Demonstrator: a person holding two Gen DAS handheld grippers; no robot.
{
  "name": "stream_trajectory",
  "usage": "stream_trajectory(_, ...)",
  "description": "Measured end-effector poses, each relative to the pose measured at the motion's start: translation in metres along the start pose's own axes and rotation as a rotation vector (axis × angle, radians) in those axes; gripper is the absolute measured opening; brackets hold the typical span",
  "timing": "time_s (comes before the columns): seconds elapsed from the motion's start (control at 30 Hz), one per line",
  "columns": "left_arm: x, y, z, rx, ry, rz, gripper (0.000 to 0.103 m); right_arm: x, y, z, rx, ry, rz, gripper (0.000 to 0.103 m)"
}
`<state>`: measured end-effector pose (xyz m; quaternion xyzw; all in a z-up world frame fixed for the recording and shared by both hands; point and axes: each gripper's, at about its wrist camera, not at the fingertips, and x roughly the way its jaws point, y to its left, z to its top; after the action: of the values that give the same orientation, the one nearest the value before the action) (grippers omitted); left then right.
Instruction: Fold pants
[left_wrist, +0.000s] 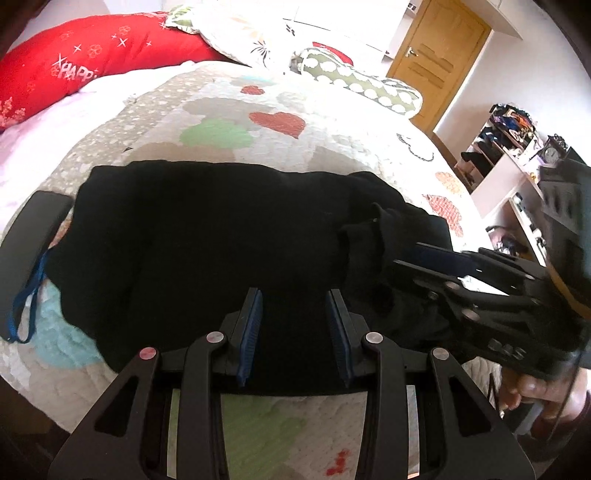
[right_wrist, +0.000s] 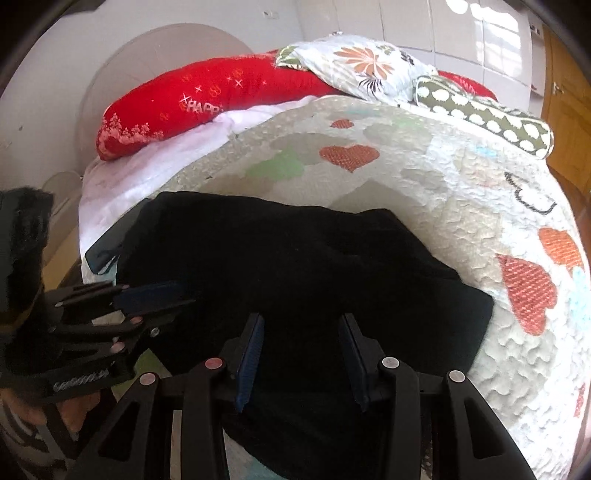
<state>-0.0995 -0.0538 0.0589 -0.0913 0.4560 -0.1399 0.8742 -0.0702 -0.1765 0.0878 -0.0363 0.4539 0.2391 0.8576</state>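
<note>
Black pants (left_wrist: 207, 236) lie bunched on bed (left_wrist: 332, 147), centre of frame. Left claw (left_wrist: 293, 332) wide, empty; right claw (right_wrist: 301, 354) wide, empty. Cloth probably soft, limp, light; take hold at near edge.

I'm working in a home bedroom: a bed (right_wrist: 461, 206) covered with a cream quilted bedspread patterned with red and green hearts, a long red pillow (right_wrist: 207, 99) printed with white stars, a white pillow with orange flowers (right_wrist: 365, 62) and a green bolster with white cloud shapes (right_wrist: 491, 110) at its head, a varnished wooden door (left_wrist: 439, 55) beyond, and a cluttered white open shelf unit (left_wrist: 502, 155) beside the bed
</note>
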Motion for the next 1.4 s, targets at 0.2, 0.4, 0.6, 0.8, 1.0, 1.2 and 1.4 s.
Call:
stream_trajectory(0.2,-0.007,0.009,-0.003,-0.011,-0.007,0.014,0.035,0.030,0.001,0.008,0.016,0.045,-0.015,0.044)
stream_trajectory(0.4,-0.012,0.021,-0.006,-0.050,-0.015,-0.005,0.035,0.014,0.003,0.009,0.034,0.030,-0.007,0.045)
stream_trajectory(0.6,-0.029,0.050,-0.016,-0.166,-0.067,-0.072,0.035,-0.004,0.008,0.008,0.045,-0.017,0.040,0.045)
stream_trajectory(0.8,-0.055,0.094,-0.036,-0.299,-0.134,-0.081,0.058,-0.006,0.017,0.015,0.039,-0.034,0.105,0.045)
stream_trajectory(1.0,-0.066,0.119,-0.048,-0.415,-0.190,-0.079,0.065,0.009,0.032,0.032,0.054,-0.035,0.206,0.050)
stream_trajectory(1.2,-0.048,0.119,-0.050,-0.436,-0.157,-0.072,0.065,0.034,0.065,0.059,-0.036,-0.009,0.229,0.050)
stream_trajectory(1.4,-0.035,0.124,-0.041,-0.442,-0.170,-0.042,0.065,0.060,0.087,0.082,-0.094,0.005,0.217,0.050)
